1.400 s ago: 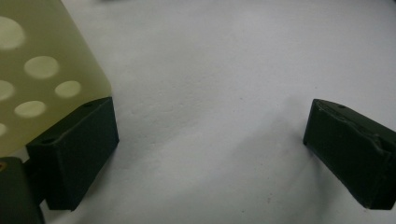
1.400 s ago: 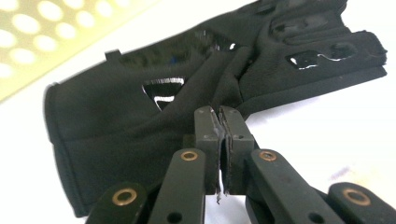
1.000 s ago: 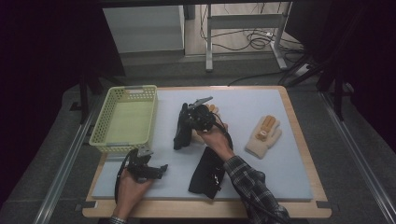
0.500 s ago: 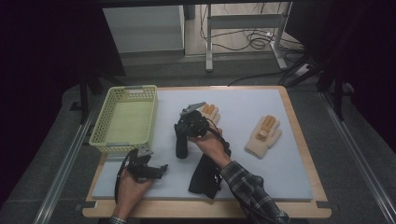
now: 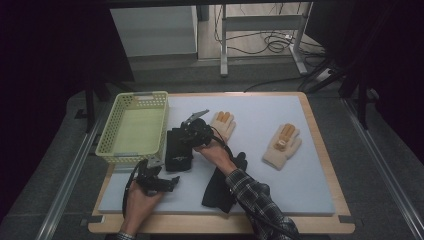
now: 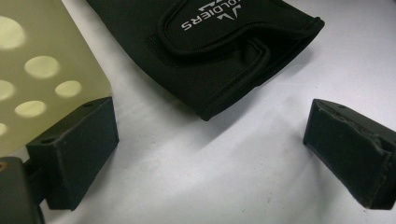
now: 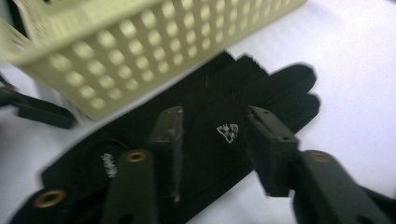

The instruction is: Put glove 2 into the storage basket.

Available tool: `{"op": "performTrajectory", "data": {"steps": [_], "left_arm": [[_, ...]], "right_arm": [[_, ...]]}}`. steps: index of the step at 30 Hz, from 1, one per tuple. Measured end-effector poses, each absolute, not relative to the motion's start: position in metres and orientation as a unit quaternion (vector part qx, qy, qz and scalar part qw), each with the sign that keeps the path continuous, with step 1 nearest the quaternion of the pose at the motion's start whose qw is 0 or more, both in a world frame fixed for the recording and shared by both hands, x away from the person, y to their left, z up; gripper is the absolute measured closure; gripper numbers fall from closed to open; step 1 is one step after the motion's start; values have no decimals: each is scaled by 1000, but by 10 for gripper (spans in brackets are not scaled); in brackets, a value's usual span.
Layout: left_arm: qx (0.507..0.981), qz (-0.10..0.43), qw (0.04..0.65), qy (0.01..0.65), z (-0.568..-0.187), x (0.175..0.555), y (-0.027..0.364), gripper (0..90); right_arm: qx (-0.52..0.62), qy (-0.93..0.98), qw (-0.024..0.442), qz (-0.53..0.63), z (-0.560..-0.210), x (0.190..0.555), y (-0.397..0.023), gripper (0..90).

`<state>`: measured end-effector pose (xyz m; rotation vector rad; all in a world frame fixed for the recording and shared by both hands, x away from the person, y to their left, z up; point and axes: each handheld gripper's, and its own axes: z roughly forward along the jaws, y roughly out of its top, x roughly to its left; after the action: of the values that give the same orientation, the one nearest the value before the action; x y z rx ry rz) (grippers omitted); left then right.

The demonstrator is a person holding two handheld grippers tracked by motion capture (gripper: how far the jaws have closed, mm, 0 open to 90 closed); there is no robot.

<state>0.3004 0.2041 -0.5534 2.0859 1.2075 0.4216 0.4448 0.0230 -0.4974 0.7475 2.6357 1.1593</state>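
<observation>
Both pairs of fingers are standing apart with nothing between them. On my left gripper the fingers are spread wide and resting low over the pale mat, near the desk's front left corner, with my left hand wrapped around the tool. On my right gripper the fingers are parted more narrowly, hovering over the back of a black glove that is lying flat just beside the yellow-green basket.

From the left gripper view I am seeing that same glove's cuff end, with white lettering on its strap, lying just ahead of my fingers, and a corner of the basket's perforated wall at the left. From the right gripper view I am seeing a small white logo on the glove's back and the basket's holed side close behind it. The high view is showing me more: a second black glove lying under my right forearm near the front edge, one cream glove just beyond my right gripper, and another cream glove toward the right edge.

The desk is wooden-rimmed, carrying the pale mat. Beyond it the room is dim, with cables on the floor.
</observation>
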Motion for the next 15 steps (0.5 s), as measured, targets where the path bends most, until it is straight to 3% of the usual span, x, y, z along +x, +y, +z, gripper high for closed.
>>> {"op": "performTrajectory", "data": {"steps": [3, 7, 9, 10, 11, 12, 15], "left_arm": [[802, 162, 340, 464, -553, 300, 204, 33], [802, 162, 340, 464, -553, 300, 204, 33], [802, 162, 340, 464, -553, 300, 204, 33], [802, 162, 340, 464, -553, 300, 204, 33], [802, 162, 340, 464, -553, 300, 204, 33], [802, 162, 340, 464, -553, 300, 204, 33], [802, 162, 340, 464, -553, 300, 204, 33]], "right_arm": [[241, 890, 79, 379, -516, 450, 28, 469], [219, 905, 91, 353, -532, 452, 35, 469], [213, 903, 86, 364, -535, 453, 33, 579], [213, 903, 86, 364, -535, 453, 33, 579], [214, 903, 88, 362, -534, 453, 32, 657], [219, 904, 82, 359, -533, 455, 30, 839], [223, 904, 75, 358, -533, 454, 29, 886]]}}
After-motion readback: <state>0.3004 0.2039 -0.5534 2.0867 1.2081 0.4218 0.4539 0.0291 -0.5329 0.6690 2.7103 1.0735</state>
